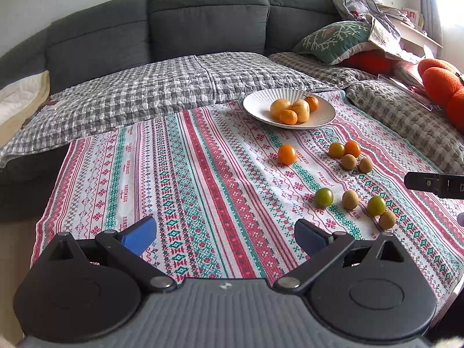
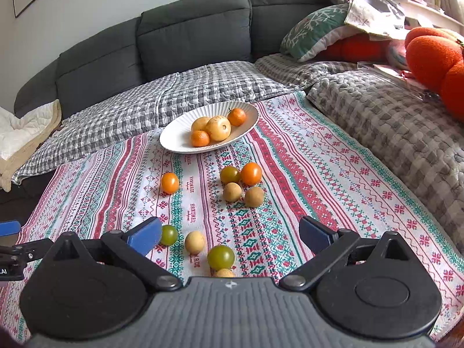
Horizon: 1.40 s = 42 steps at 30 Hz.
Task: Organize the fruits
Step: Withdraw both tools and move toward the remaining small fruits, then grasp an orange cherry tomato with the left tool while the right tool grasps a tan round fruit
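A white ribbed plate (image 1: 255, 107) (image 2: 177, 142) at the far side of the patterned cloth holds two yellow fruits and two tangerines. Loose on the cloth lie orange tomatoes (image 2: 169, 182) (image 2: 251, 173), green tomatoes (image 2: 221, 257) (image 2: 168, 235) and brown longans (image 2: 232, 192) (image 2: 195, 242). My right gripper (image 2: 229, 229) hangs open just above the nearest green tomato and longan, touching neither. My left gripper (image 1: 224, 232) is open over bare cloth, left of the near fruits (image 1: 324, 197). One longan (image 2: 224, 273) is half hidden under the right gripper's body.
The cloth (image 1: 203, 174) covers a low table in front of a grey sofa (image 1: 203, 20) with checked covers. Cushions (image 1: 333, 39) and orange plush balls (image 1: 440, 82) are piled at the right. The right gripper's finger (image 1: 435, 184) pokes in at the left wrist view's right edge.
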Each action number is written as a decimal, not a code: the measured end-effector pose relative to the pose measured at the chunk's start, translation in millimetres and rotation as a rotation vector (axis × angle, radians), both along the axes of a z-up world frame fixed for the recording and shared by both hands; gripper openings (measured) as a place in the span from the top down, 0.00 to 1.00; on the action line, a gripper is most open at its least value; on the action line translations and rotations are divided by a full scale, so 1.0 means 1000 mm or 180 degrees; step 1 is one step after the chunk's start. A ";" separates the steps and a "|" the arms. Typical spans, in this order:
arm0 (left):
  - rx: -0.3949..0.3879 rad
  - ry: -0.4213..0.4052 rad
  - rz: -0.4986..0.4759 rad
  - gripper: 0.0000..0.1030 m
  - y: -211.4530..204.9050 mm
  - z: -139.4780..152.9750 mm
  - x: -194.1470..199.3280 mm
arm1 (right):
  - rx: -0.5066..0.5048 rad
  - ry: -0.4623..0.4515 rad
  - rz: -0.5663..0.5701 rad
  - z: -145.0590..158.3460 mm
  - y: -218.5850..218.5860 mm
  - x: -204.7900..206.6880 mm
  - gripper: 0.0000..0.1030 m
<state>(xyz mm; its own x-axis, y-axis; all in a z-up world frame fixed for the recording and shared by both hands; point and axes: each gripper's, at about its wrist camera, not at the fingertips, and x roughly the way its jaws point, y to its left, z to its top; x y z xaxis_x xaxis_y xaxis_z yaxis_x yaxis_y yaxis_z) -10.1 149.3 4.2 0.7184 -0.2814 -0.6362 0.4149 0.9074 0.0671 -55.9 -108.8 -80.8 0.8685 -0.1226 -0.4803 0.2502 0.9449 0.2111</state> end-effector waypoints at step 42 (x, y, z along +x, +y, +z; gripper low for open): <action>-0.0481 -0.0152 0.0883 0.63 0.019 -0.082 -0.027 | -0.0556 -0.0148 0.0112 -0.068 0.030 0.001 0.52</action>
<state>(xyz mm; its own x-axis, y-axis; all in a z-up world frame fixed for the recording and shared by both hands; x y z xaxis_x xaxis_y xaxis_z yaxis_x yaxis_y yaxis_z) -37.4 168.6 -78.0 0.8090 -0.1593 -0.5658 0.1498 0.9867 -0.0636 -54.7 -78.5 -148.4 0.8944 -0.1698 -0.4138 0.2102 0.9762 0.0536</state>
